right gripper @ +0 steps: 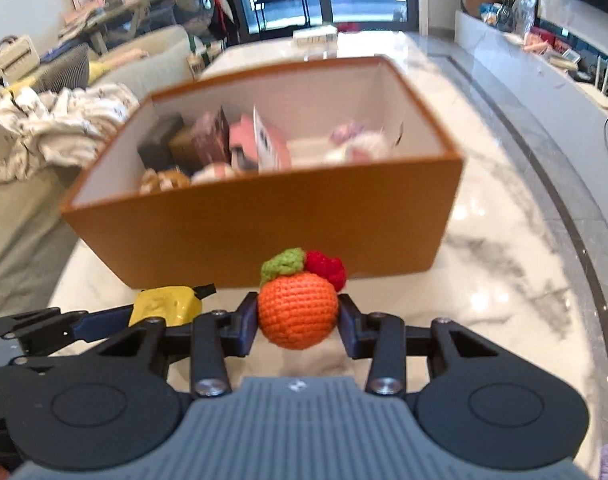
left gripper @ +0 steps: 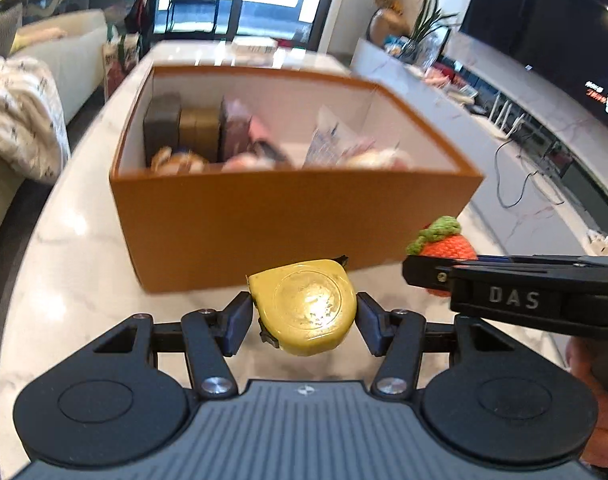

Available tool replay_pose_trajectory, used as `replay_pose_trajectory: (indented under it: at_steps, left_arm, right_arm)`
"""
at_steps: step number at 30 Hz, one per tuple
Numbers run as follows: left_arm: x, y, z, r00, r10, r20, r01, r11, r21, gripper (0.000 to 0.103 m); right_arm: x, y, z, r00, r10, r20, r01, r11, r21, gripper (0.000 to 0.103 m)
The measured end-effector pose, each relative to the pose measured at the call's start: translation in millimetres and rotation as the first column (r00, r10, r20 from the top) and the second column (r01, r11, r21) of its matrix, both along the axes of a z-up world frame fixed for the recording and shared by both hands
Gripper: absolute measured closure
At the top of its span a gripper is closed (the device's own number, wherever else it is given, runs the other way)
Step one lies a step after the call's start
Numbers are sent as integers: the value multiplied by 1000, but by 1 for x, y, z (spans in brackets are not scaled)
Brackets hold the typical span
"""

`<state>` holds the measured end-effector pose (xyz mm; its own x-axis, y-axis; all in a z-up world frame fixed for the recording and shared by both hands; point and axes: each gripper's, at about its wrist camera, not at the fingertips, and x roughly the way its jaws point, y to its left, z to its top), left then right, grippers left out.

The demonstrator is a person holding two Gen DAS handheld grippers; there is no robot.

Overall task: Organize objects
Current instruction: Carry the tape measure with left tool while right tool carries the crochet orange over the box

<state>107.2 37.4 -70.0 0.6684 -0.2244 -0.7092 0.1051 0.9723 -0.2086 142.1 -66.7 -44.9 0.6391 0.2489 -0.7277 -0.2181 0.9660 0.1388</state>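
Orange box [left gripper: 264, 220] sat on the marble table [left gripper: 64, 264], dead ahead of both grippers, long axis running left-right, already part-filled. Left gripper [left gripper: 304, 312] was clamped on a yellow tape measure [left gripper: 305, 306]; right gripper [right gripper: 298, 316] was clamped on a crocheted orange [right gripper: 298, 310]. Both were held short of the near wall, about equally close.

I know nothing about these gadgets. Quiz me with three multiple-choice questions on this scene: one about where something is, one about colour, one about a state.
1. Where is the orange box?
A. on the marble table
B. on the sofa
C. on the floor

2. What colour is the tape measure in the left gripper?
A. blue
B. yellow
C. white

3. How is the crocheted orange held?
A. lying in the box
B. loose on the table
C. pinched by the right gripper

Answers: 1 A, marble lies under it; 2 B, its case is yellow; 3 C, fingers press both sides.
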Motion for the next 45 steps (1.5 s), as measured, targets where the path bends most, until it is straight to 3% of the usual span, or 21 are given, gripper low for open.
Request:
replay_pose_trajectory:
  at_steps: [9, 20, 30, 34, 45]
  left_arm:
    - [12, -16, 55, 990, -33, 136, 34, 999, -8, 38]
    - [77, -24, 92, 981, -10, 192, 15, 1000, -22, 38]
    - [152, -24, 65, 994, 22, 112, -22, 1000, -8, 38]
    - [177, -25, 46, 997, 21, 69, -21, 1000, 4, 38]
    - [208, -25, 10, 998, 44, -42, -43, 999, 20, 38]
  right_arm:
    - [-10, -28, 55, 991, -3, 131, 3, 1000, 3, 60]
    - [32, -35, 86, 975, 83, 204, -75, 996, -48, 60]
    - [108, -22, 66, 973, 158, 169, -148, 986, -72, 60]
    - [136, -8, 49, 967, 210, 146, -190, 972, -141, 60]
    - [176, 14, 11, 956, 280, 86, -255, 941, -224, 60]
